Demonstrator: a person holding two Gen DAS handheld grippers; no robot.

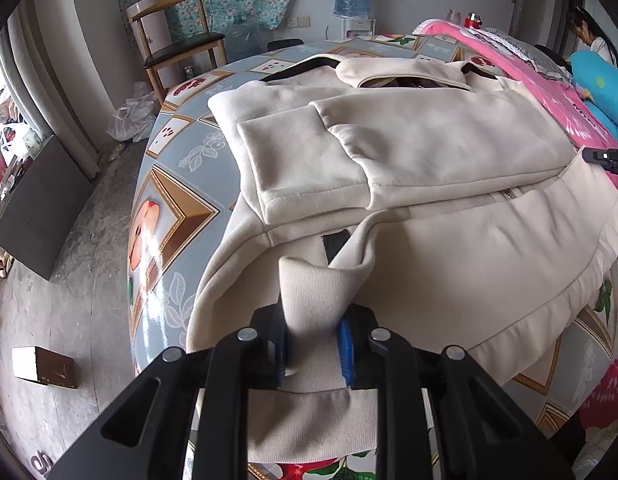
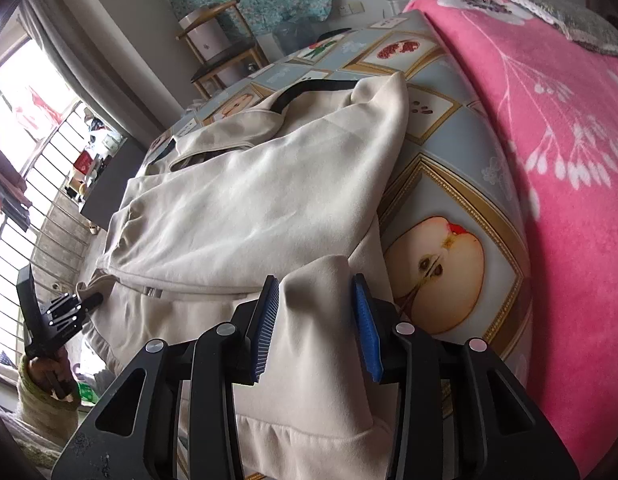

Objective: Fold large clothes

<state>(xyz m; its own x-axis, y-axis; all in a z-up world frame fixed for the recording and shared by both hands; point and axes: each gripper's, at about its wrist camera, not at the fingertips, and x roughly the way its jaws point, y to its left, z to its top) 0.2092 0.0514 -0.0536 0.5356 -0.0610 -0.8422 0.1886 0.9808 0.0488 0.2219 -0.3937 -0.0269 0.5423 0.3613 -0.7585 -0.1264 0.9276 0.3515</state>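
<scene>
Sleeves already folded across the cream jacket [image 1: 409, 148] on the tabletop [image 1: 181, 168]; left tongs [image 1: 315, 340] pinch its hem, right tongs [image 2: 315, 320] straddle the other corner, bottom fold remains.

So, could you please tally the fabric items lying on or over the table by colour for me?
Cream: 1, the hooded jacket spread on the patterned tablecloth.
Pink: 1, the floral blanket along the table's far side.
Blue-grey with fruit prints: 1, the tablecloth itself.
Total: 3.
</scene>
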